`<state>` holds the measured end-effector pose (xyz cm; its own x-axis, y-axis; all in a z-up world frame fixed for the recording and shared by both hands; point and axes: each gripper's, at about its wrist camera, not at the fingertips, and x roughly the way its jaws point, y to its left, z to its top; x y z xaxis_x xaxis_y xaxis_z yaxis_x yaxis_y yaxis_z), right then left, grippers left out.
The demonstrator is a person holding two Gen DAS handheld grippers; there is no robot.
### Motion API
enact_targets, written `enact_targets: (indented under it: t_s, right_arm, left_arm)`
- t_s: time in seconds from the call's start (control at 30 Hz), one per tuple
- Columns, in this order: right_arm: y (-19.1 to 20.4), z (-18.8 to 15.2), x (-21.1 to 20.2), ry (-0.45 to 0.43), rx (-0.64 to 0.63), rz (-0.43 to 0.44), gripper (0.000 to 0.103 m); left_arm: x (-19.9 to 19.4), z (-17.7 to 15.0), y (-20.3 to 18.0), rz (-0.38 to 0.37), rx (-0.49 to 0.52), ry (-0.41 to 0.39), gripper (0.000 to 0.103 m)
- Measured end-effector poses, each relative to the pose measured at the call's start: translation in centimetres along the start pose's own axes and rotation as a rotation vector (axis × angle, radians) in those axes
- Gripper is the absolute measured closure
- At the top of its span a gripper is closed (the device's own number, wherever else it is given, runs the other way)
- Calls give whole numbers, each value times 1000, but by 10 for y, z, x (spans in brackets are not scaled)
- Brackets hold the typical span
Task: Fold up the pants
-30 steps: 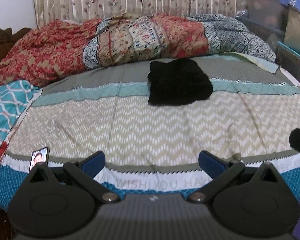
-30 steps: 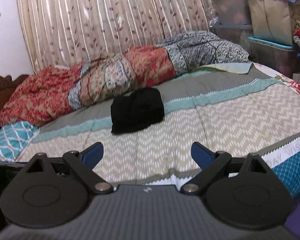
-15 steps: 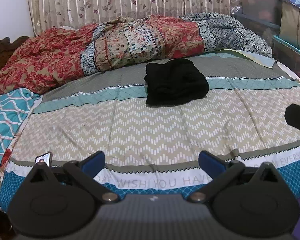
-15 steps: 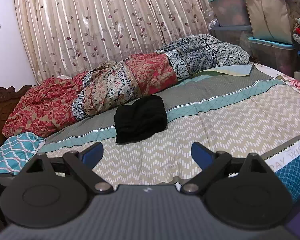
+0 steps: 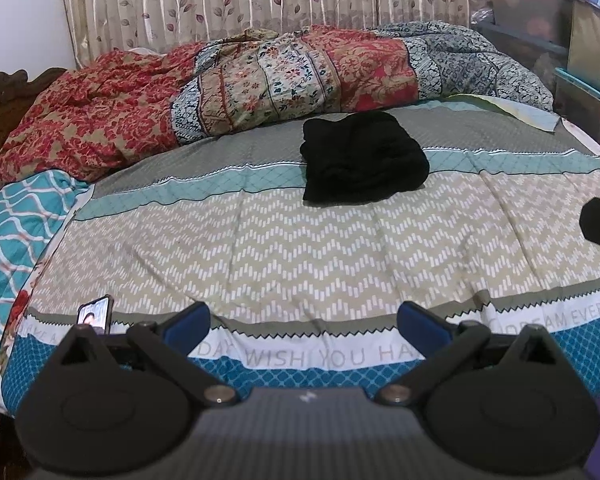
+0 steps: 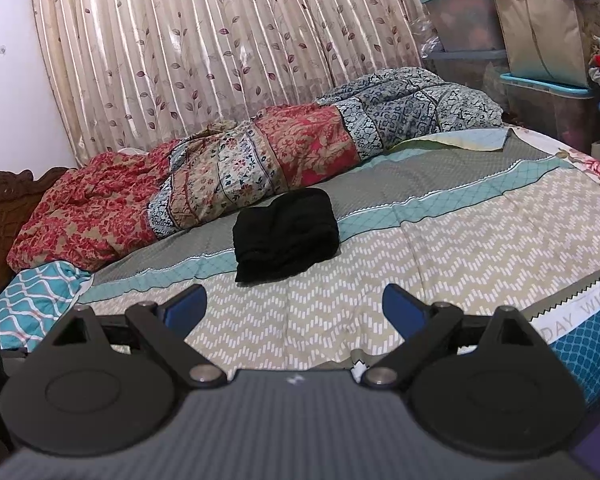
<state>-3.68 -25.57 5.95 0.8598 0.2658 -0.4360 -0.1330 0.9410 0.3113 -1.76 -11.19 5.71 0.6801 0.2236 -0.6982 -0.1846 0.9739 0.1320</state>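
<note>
The black pants (image 5: 362,158) lie folded in a compact bundle on the far middle of the bed, across the grey and teal stripes; they also show in the right wrist view (image 6: 286,234). My left gripper (image 5: 304,326) is open and empty, held at the near edge of the bed, well short of the pants. My right gripper (image 6: 294,308) is open and empty, also back from the pants, over the chevron part of the bedspread (image 6: 440,264).
A rumpled red and blue floral quilt (image 5: 260,84) lies along the far side by the curtain. A phone (image 5: 95,314) stands at the bed's near left edge. Storage bins (image 6: 548,92) are stacked at the right. A teal pillow (image 5: 16,224) lies at the left.
Both grippers have drawn back and tilted up slightly, so the bed and pants sit lower in view. The pants have not moved. Both stay open.
</note>
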Motion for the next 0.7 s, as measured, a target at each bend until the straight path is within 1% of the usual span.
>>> enact_targets:
  t_s: [0.7]
  right_arm:
    - [17, -4, 9, 18, -27, 19, 7]
  left_arm:
    - [14, -12, 19, 40, -22, 59, 0]
